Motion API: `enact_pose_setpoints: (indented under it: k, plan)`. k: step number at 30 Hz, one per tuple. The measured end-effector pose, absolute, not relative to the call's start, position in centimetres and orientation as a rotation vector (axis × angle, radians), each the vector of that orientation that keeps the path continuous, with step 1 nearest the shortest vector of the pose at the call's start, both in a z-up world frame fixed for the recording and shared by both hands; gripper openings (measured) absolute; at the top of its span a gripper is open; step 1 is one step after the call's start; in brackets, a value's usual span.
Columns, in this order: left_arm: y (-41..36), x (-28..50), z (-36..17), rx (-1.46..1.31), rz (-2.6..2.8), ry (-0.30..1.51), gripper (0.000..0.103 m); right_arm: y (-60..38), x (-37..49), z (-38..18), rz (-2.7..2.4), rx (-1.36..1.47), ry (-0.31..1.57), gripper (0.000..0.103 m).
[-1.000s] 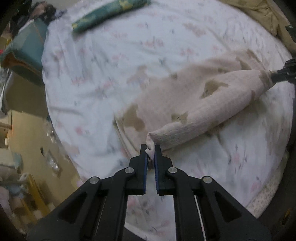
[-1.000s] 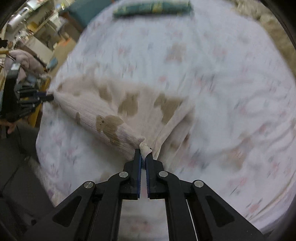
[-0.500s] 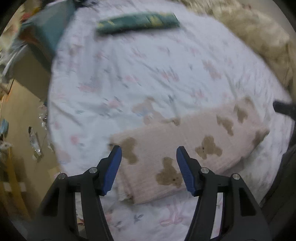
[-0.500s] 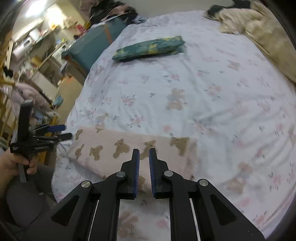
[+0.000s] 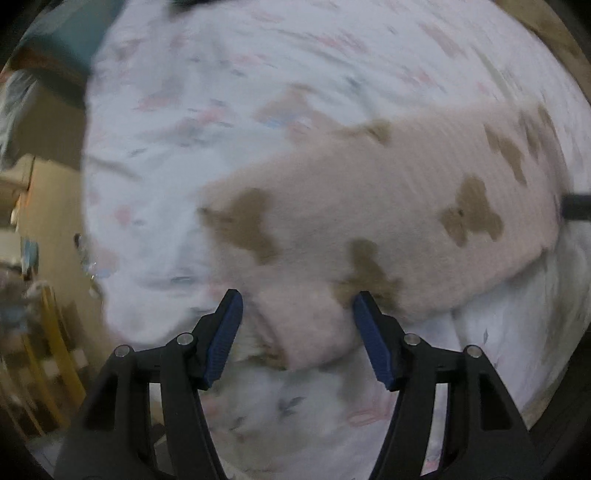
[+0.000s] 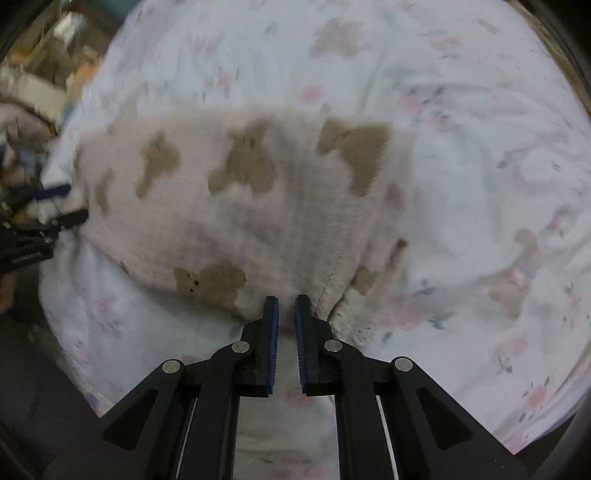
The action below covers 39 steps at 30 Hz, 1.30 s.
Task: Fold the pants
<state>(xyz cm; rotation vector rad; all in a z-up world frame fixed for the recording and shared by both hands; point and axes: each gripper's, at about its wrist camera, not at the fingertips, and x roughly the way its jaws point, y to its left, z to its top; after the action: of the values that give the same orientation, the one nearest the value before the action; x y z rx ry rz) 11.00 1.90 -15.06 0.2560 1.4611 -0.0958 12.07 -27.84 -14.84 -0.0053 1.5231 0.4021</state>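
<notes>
The pants [image 5: 369, 206] are pale pink fleece with brown bear shapes, folded into a long band lying flat on the bed; they also show in the right wrist view [image 6: 251, 206]. My left gripper [image 5: 297, 314] is wide open, its blue pads on either side of the near corner of the band. My right gripper [image 6: 287, 310] has its jaws a narrow gap apart, just short of the band's near hem, holding nothing. The left gripper shows at the left edge of the right wrist view [image 6: 55, 206], at the band's other end.
The bed is covered by a white sheet with pink flowers [image 6: 480, 147]. The bed's left edge drops to a tan floor with clutter [image 5: 44, 258]. A teal box [image 5: 74, 33] stands at the top left. Both views are blurred.
Both grippers let go of the pants, which now lie folded flat. Both grippers have since moved down close to the band's near edge. The left gripper has opened wide.
</notes>
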Motion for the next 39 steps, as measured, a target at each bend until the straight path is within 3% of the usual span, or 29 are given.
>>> enact_pose_setpoints:
  k: [3,4,5,6,8,17,22,23,24,25,26,27,28,39]
  plan:
    - [3.1,11.2,-13.0,0.160,-0.067,1.401,0.062,-29.6,12.7,-11.9,0.407,0.124,1.389,0.013]
    - [3.4,11.5,-12.6,0.132,-0.055,1.386,0.068,-29.9,12.9,-11.3,0.405,0.153,1.356,0.017]
    - [3.6,11.8,-12.3,0.099,-0.039,1.368,0.075,-30.4,13.3,-10.6,0.404,0.194,1.320,0.040]
    - [3.7,12.0,-12.1,0.066,-0.030,1.354,0.078,-30.9,13.6,-10.5,0.392,0.229,1.302,0.072]
    - [4.0,12.6,-12.0,0.000,-0.019,1.338,0.088,-31.5,14.4,-10.6,0.362,0.277,1.296,0.085]
    - [6.0,13.0,-17.1,-0.228,0.068,1.468,0.090,-33.7,15.8,-16.6,0.211,0.439,1.442,0.085]
    - [4.9,12.5,-17.0,-0.181,0.003,1.438,0.086,-32.7,15.5,-18.4,0.248,0.454,1.509,0.085]
    - [4.5,12.3,-16.9,-0.183,-0.031,1.435,0.070,-32.3,15.5,-18.3,0.261,0.432,1.508,0.080]
    - [4.0,12.3,-16.8,-0.181,-0.065,1.435,0.060,-31.7,15.4,-18.4,0.284,0.418,1.511,0.067]
    - [3.5,12.2,-16.7,-0.166,-0.097,1.441,0.040,-31.0,15.4,-18.4,0.302,0.403,1.518,0.060]
    - [3.1,12.2,-16.4,-0.155,-0.122,1.443,0.021,-30.8,15.2,-18.3,0.312,0.386,1.519,0.040]
    - [2.8,12.2,-16.2,-0.151,-0.146,1.442,0.013,-30.5,15.1,-18.2,0.328,0.371,1.519,0.015]
    - [2.6,12.3,-16.0,-0.153,-0.167,1.441,0.008,-30.3,14.9,-18.1,0.342,0.368,1.519,0.009]
    - [6.0,12.8,-6.4,-0.246,-0.159,1.164,0.006,-30.2,15.0,-8.6,0.460,0.332,1.201,0.007]
